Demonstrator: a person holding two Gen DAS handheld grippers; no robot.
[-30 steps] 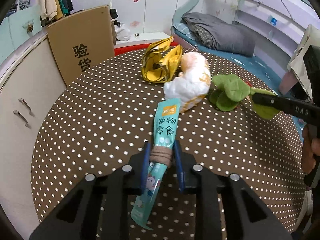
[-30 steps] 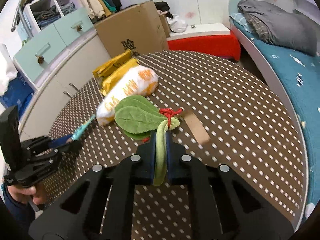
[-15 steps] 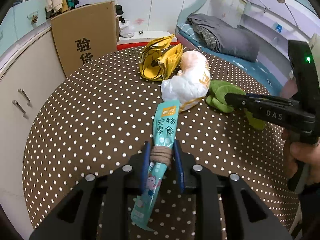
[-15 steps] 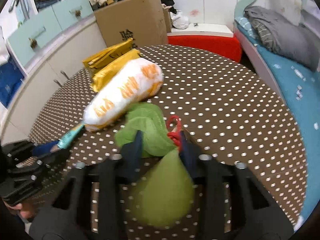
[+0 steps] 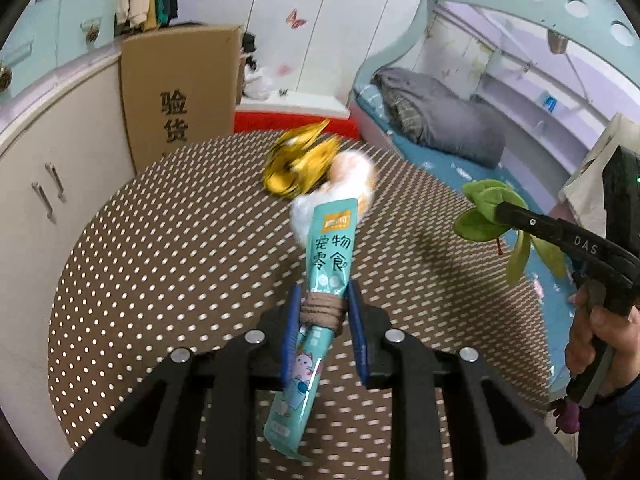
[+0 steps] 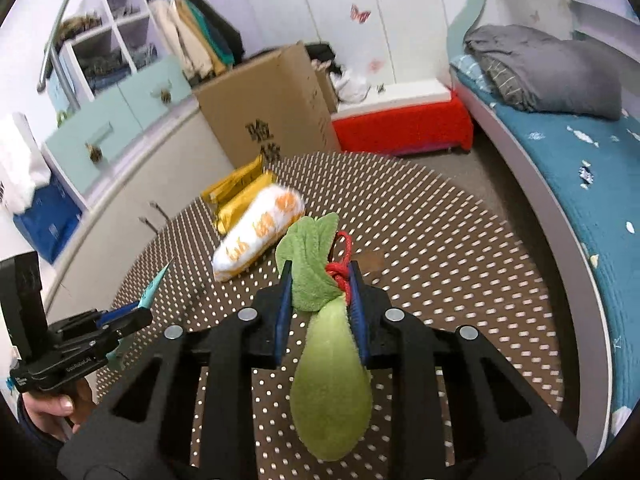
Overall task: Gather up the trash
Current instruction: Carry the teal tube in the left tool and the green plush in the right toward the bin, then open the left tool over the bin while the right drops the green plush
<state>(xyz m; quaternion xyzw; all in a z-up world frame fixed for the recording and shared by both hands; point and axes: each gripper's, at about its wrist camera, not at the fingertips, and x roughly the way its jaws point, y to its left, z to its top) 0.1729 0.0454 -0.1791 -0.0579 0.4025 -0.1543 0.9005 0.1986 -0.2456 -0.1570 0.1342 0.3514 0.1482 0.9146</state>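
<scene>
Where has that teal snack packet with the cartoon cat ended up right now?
The teal snack packet is clamped in the left gripper, lifted above the dotted table, just in front of the white-and-orange bag in the left wrist view.

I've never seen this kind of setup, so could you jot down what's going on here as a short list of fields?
Left tool: shut on teal snack pouch, lifted off the table
Right tool: shut on green plush vegetable, lifted off the table
Still on table: white and orange bag; yellow wrappers
Table: round, brown with white dots
Behind table: cardboard box
</scene>
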